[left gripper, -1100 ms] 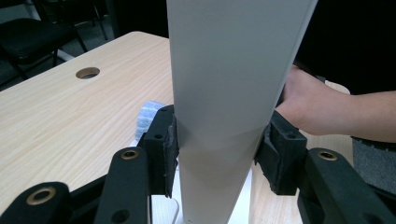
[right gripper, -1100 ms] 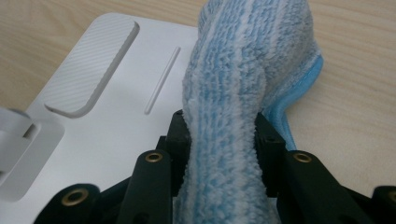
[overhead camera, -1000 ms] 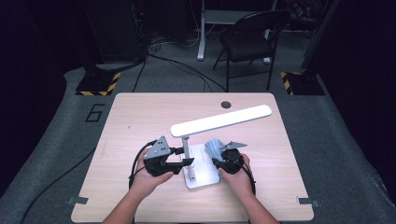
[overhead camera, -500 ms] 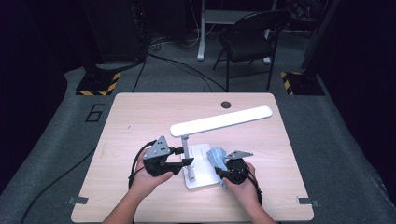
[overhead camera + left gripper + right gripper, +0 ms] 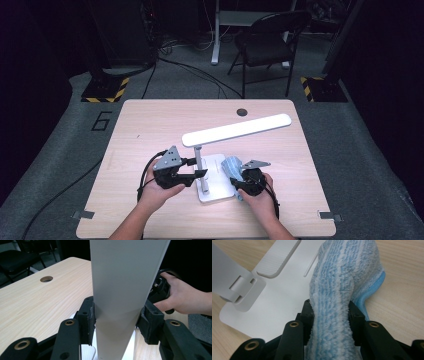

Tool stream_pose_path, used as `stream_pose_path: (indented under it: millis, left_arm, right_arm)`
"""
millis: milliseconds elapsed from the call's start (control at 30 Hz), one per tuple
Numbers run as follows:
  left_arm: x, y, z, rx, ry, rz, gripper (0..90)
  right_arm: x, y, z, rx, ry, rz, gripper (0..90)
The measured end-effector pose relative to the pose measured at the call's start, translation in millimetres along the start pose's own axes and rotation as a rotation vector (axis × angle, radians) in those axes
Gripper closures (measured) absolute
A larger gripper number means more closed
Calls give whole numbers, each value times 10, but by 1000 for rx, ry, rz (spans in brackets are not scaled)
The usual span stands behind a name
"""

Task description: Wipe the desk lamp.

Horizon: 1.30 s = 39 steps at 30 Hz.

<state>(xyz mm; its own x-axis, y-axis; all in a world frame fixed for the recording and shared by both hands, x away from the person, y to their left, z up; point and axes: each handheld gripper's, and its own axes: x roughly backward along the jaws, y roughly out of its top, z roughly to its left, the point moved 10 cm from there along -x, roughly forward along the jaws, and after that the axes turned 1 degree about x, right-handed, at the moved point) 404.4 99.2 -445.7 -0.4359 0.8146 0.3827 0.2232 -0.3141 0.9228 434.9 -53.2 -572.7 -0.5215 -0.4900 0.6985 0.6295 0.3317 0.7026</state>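
A: A white desk lamp point(image 5: 220, 165) stands near the front middle of a pale wooden table point(image 5: 150, 130); its flat base point(image 5: 215, 187) lies on the wood, its stem point(image 5: 120, 290) rises upright, and its long light bar point(image 5: 237, 130) reaches out toward the table's right side.

B: And the blue microfibre cloth point(image 5: 339, 290)?

A: Bunched between the jaws of the right gripper point(image 5: 331, 315), which are closed tight on it; the free end of the cloth drapes over the right edge of the lamp's base, partly on the white plate and partly on the wood beside it.

B: What does the other hand do?

A: The left gripper point(image 5: 117, 322) clamps the lamp's stem low down, one pad pressed on each side, jaws parted only as far as the stem is wide; judging by that, it steadies the lamp while the cloth works.

B: How far along is the wiping?

A: By my reading, it's at the base stage; the cloth sits on the base's right side, while the hinge point(image 5: 244, 287) and the left part of the plate lie bare of it; the stem and the light bar overhead look untouched by the cloth, so they likely remain; whether the base is already clean, the pictures don't tell.

B: Anything else around?

A: A cable hole point(image 5: 242, 112) at the table's far edge; a dark chair point(image 5: 270, 40) beyond it.
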Motion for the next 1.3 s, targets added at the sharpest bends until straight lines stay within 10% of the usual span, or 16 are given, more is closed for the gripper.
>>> stream_pose_path:
  millis: [1300]
  left_arm:
    - [0,-3,0,-2,-7,-11,528]
  right_arm:
    - [-457,506,-249,-51,-68,-19,643]
